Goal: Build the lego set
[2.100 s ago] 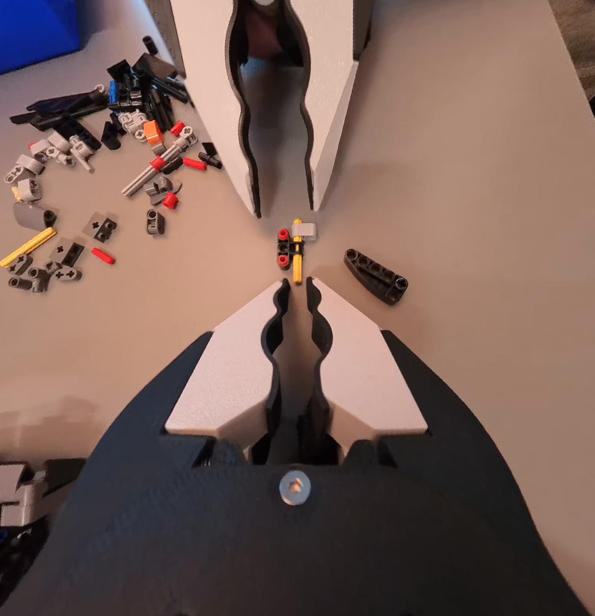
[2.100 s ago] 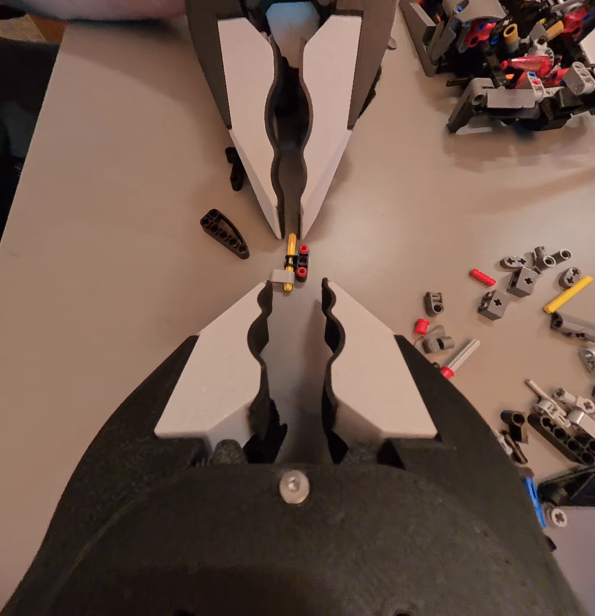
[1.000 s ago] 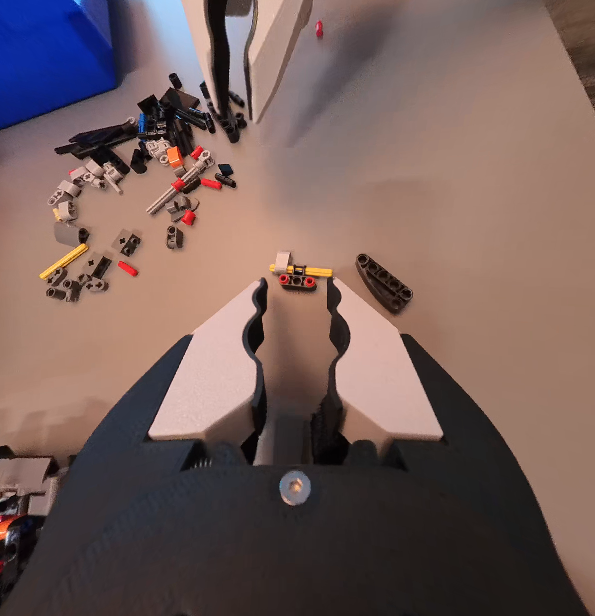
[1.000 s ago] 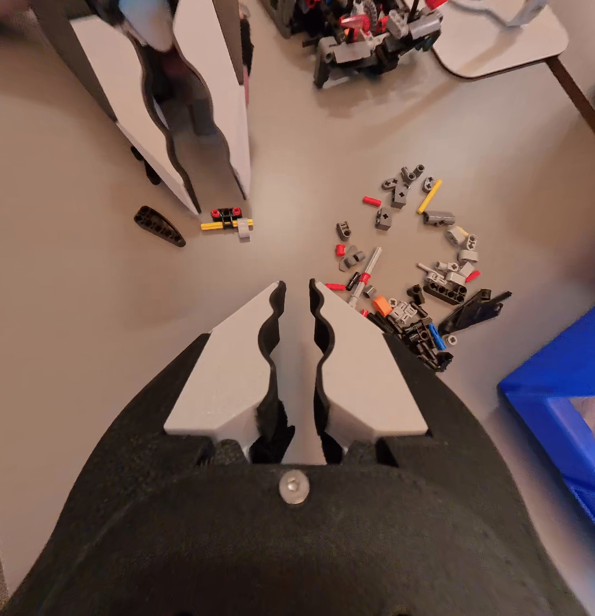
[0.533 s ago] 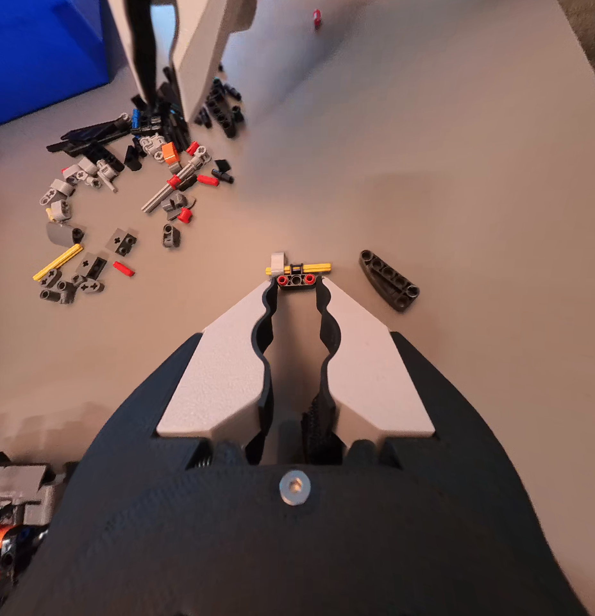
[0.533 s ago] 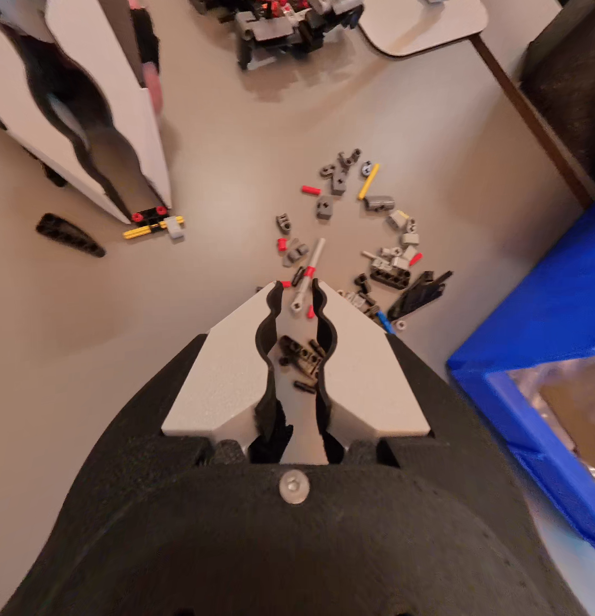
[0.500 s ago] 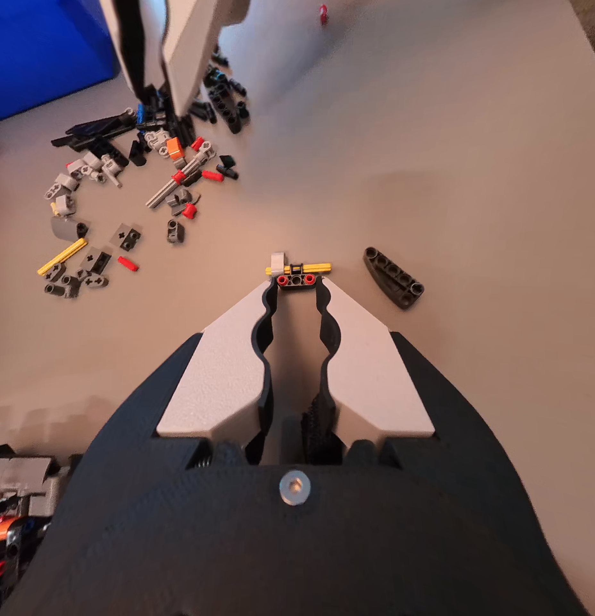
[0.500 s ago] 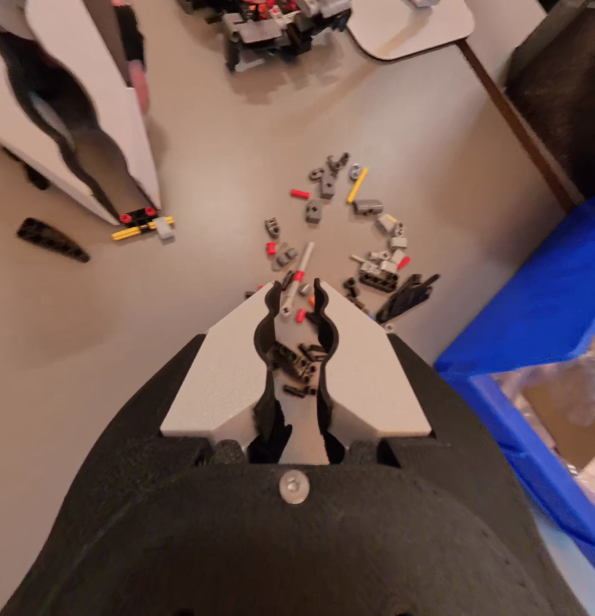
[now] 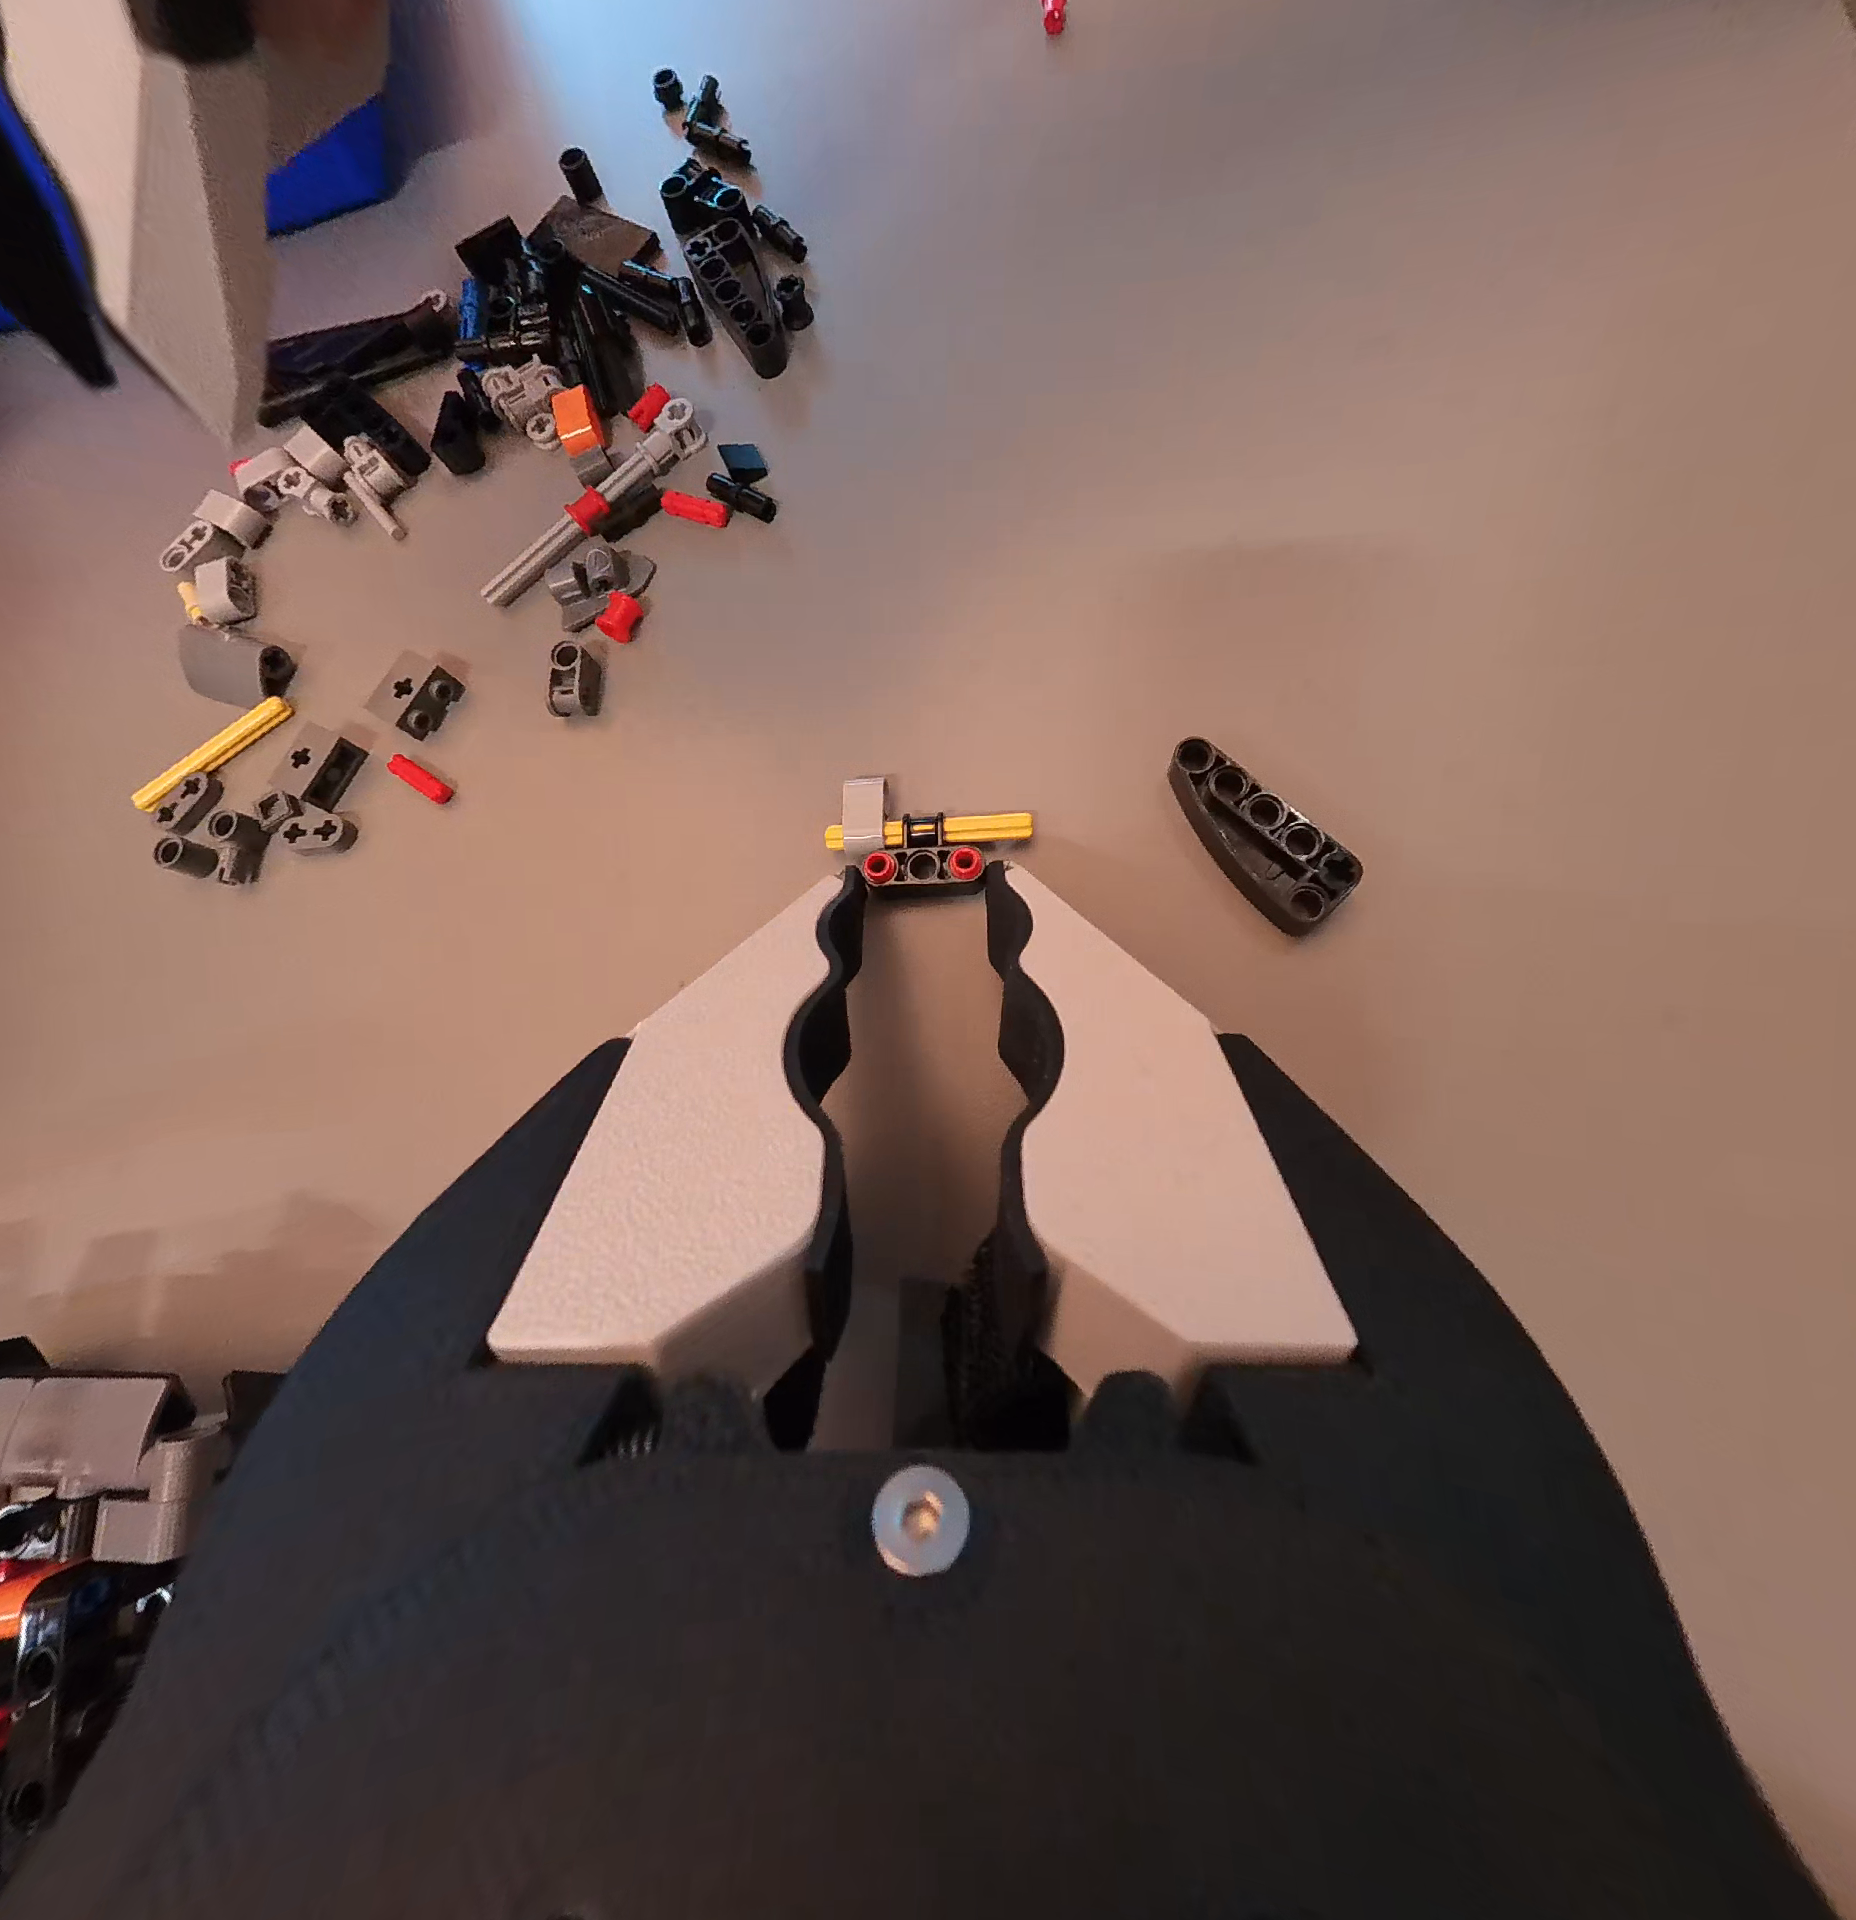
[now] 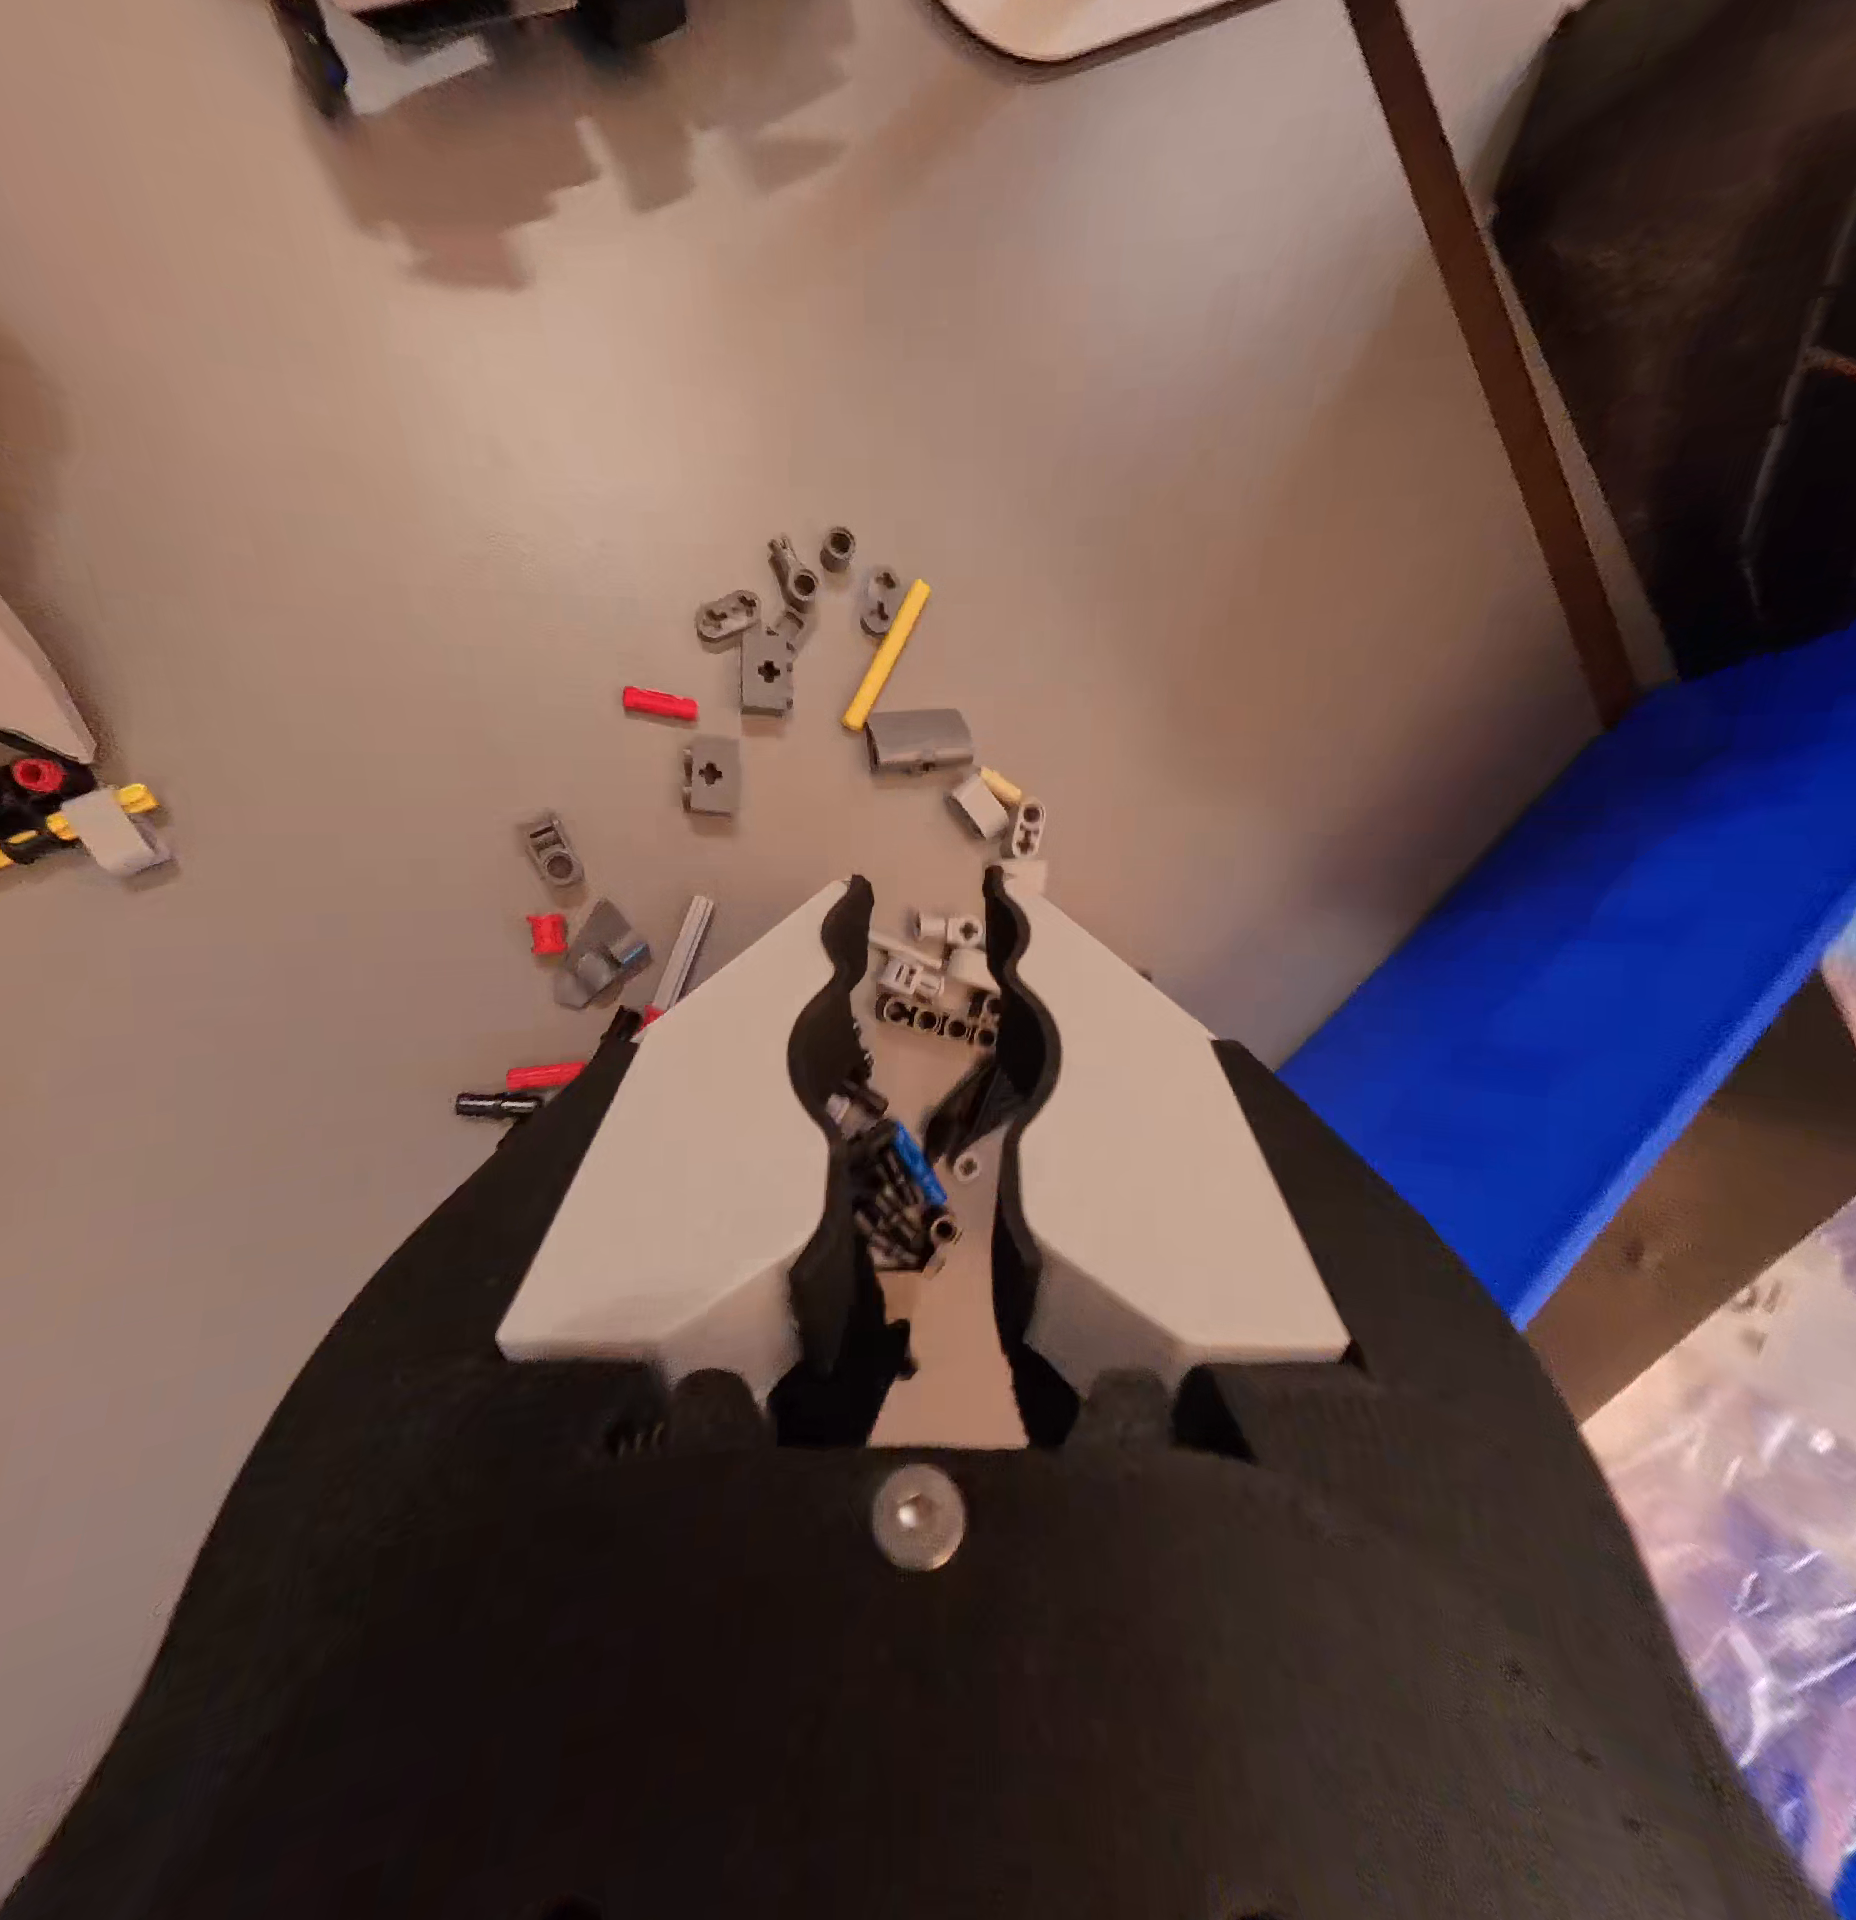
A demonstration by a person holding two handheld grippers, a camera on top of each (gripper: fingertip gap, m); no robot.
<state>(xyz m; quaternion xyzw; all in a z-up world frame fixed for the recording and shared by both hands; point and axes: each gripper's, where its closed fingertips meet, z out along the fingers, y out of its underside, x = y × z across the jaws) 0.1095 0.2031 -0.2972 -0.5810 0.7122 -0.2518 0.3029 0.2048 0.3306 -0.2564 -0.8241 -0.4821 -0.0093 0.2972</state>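
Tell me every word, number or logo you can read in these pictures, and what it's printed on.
No text can be read anywhere.
Loose Lego pieces: no print shows.
Small assembly between the left gripper jaws: plain.
Right gripper: plain shell, no marking.
Blue bin: plain.
Shiny plastic bags: blurred, nothing legible.
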